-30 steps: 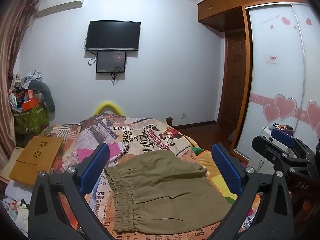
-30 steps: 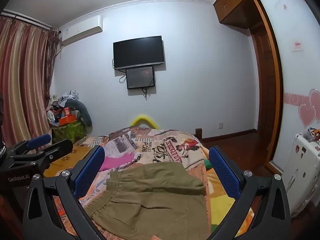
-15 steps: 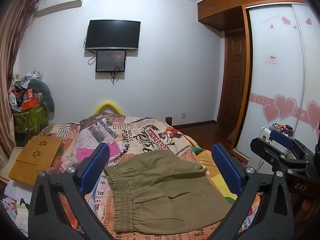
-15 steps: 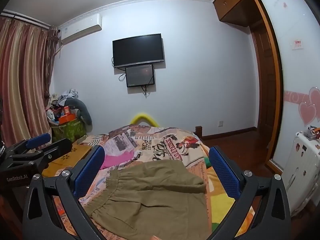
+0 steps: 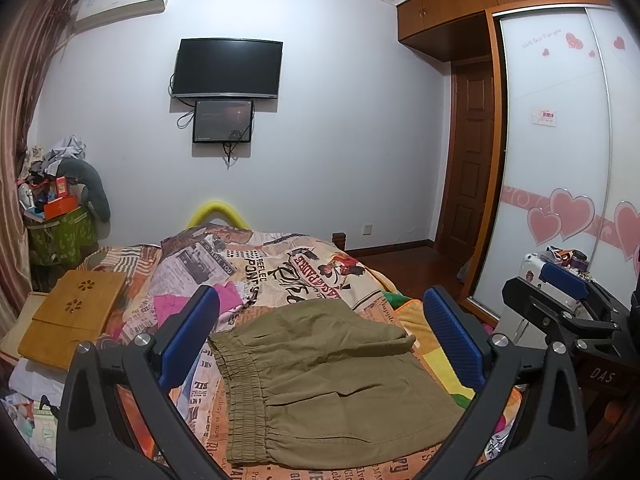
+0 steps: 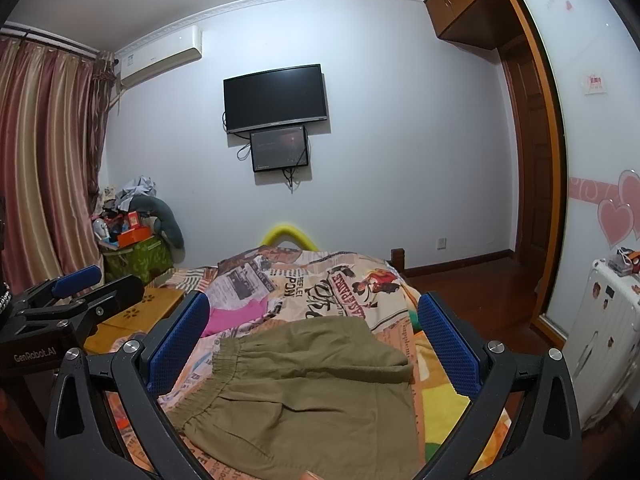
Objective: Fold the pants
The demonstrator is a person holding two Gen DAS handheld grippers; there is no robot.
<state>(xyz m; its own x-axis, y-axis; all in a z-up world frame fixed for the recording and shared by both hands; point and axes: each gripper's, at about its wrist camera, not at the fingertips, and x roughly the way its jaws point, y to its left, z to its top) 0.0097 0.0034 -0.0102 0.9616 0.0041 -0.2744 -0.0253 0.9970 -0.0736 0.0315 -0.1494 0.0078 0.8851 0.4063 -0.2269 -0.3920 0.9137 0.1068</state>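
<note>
Basically nothing's changed in the last second: pants (image 5: 328, 380) stay folded on the bed (image 5: 280, 264), both my grippers, left (image 5: 320, 344) and right (image 6: 312, 344), still hovering above them, jaws apart, holding nothing. Looks done.

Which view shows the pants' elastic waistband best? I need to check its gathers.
The left wrist view: the waistband runs its full length there, unobstructed. In the right wrist view the waistband is partly hidden behind a finger of the hand-held gripper.
</note>
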